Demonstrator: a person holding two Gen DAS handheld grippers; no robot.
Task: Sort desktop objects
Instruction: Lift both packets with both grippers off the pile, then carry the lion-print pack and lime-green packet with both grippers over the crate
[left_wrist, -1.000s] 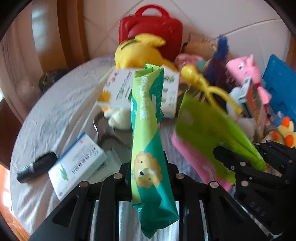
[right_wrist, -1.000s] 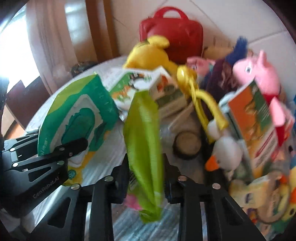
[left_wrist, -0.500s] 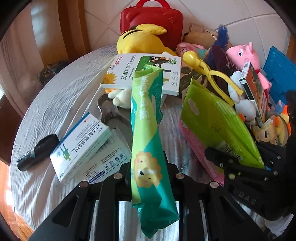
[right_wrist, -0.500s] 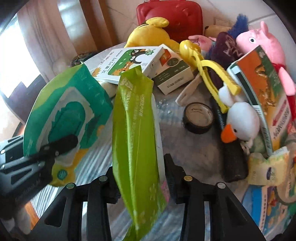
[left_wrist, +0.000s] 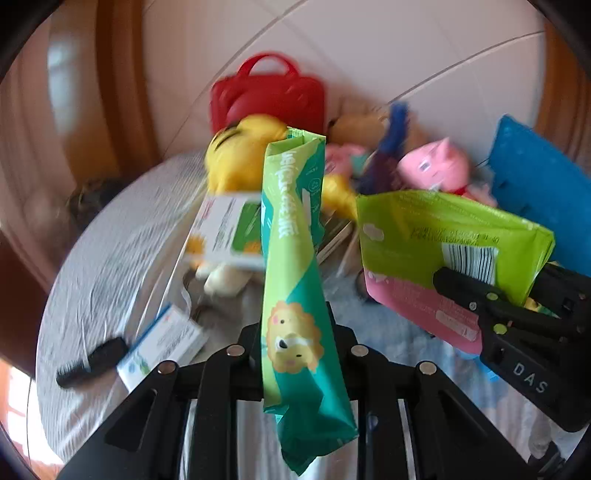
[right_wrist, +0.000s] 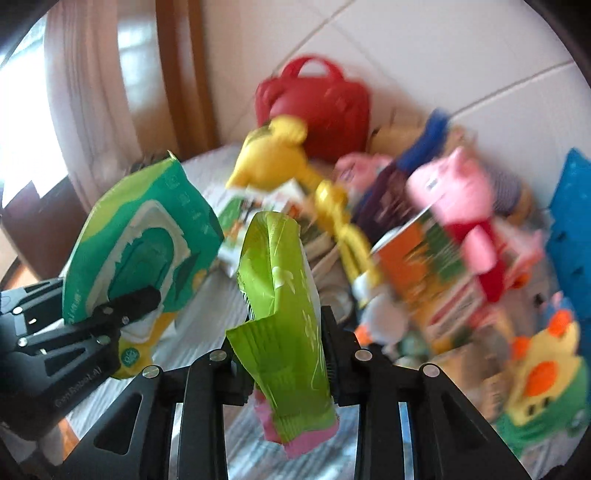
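The left gripper (left_wrist: 299, 343) pinches a teal-and-green lion-print wipes pack (left_wrist: 295, 280) in its jaws. The right gripper (right_wrist: 288, 339) pinches a lime-green and pink plastic pack (right_wrist: 286, 314), both held above the cluttered grey-clothed desk (left_wrist: 110, 266).

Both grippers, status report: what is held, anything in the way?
Left gripper shut on teal wipes pack. Right gripper shut on lime-green pack. Both packs held above table clutter; nothing blocking.

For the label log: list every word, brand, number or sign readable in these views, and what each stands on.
"DAS": right gripper body, left wrist view.
"GenRobot.AI", faint: left gripper body, right wrist view.
Barcode, digits blurred: lime-green pack.
White vertical lettering, unreadable: green lion pack.
Print on white-and-blue box, white-and-green box, orange box: blurred.
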